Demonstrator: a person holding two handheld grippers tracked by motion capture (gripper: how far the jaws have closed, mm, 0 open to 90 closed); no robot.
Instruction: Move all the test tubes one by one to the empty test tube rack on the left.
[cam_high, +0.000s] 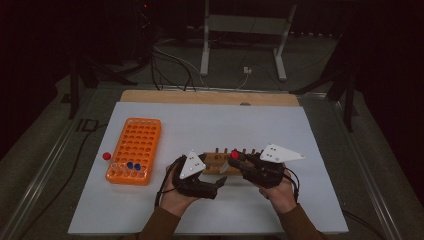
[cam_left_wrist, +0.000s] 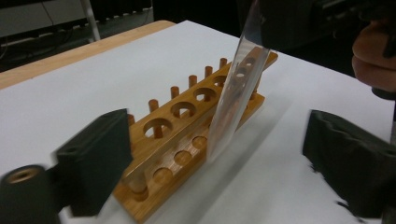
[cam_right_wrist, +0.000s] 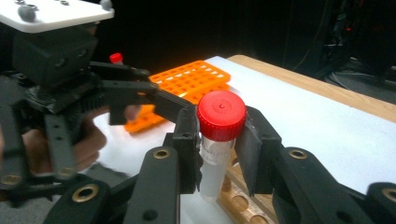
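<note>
While the white mat (cam_high: 210, 125) on the table is seen from the high view, a wooden tube rack (cam_high: 225, 161) can be spotted near its middle, right between the two hands. A clear tube with a red cap (cam_right_wrist: 221, 115) is pinched by the right gripper (cam_right_wrist: 219, 140), its jaws pressed on both sides just under the cap, so yeah, it's clamped. The tube is held tilted, with its lower end down by the near side of the wooden rack; whether it's touching the rack can't really be told. Seen from the left gripper view, the same tube (cam_left_wrist: 236, 93) is leaned across the rack's row of holes. The left gripper (cam_left_wrist: 219, 168) is held with its jaws spread wide, nothing between them, one jaw close beside the rack's near end. Off to the left, an orange tube rack (cam_high: 134, 150) is parked on the mat, a couple of blue-capped tubes (cam_high: 133, 165) sat in its near rows. A loose red cap (cam_high: 106, 156) is left just beside it.
</note>
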